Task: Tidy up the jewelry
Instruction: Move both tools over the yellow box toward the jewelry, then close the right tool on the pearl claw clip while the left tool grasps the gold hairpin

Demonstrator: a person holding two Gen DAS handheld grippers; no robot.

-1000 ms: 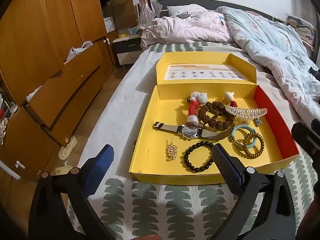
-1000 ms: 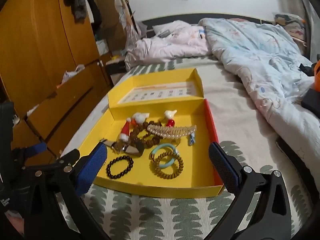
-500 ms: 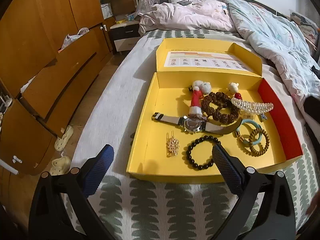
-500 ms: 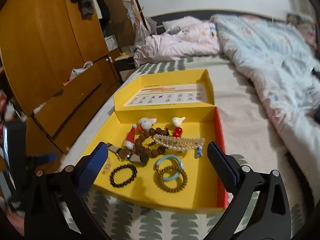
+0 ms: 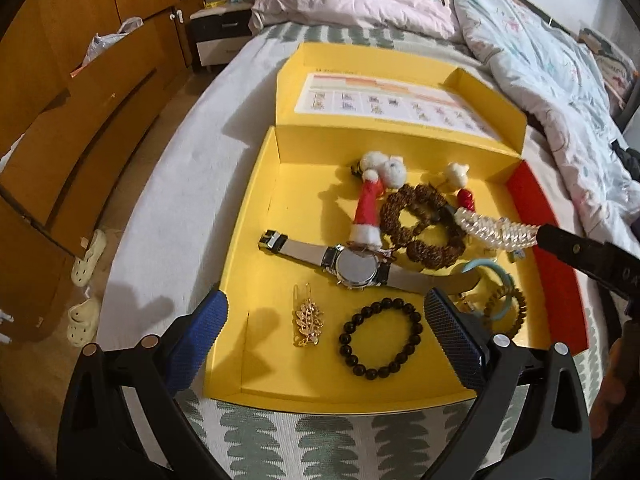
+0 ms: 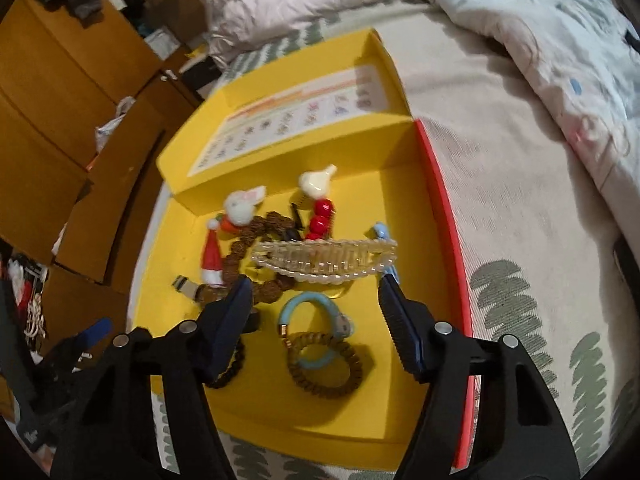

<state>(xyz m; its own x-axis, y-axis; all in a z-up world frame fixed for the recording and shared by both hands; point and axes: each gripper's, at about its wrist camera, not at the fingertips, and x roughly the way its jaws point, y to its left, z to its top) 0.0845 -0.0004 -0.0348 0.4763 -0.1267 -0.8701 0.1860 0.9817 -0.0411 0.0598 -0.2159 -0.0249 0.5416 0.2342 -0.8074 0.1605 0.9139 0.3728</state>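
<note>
An open yellow box (image 5: 256, 220) (image 6: 404, 168) lies on the bed with jewelry inside. In the left wrist view I see a silver watch (image 5: 356, 266), a black bead bracelet (image 5: 380, 332), a gold hair clip (image 5: 307, 318), a brown bead bracelet (image 5: 420, 220), a Santa-hat charm (image 5: 368, 216) and a pearl hair claw (image 5: 496, 230). My left gripper (image 5: 324, 336) is open above the box's near left part. My right gripper (image 6: 316, 312) is open over the box, its fingertips just short of the pearl hair claw (image 6: 324, 260), above a blue bangle (image 6: 312, 308) and a wooden bracelet (image 6: 324, 368).
The box's lid (image 5: 392, 100) stands open at the far side. Rumpled quilts (image 5: 540, 60) cover the bed's far and right parts. Wooden wardrobe drawers (image 5: 80, 120) and slippers (image 5: 86, 256) on the floor are at the left. A nightstand (image 5: 216, 36) stands beyond.
Both grippers have moved forward and down toward the box. The right gripper now hovers inside it near the pearl hair claw, its jaws narrower than before. The jewelry has not moved.
</note>
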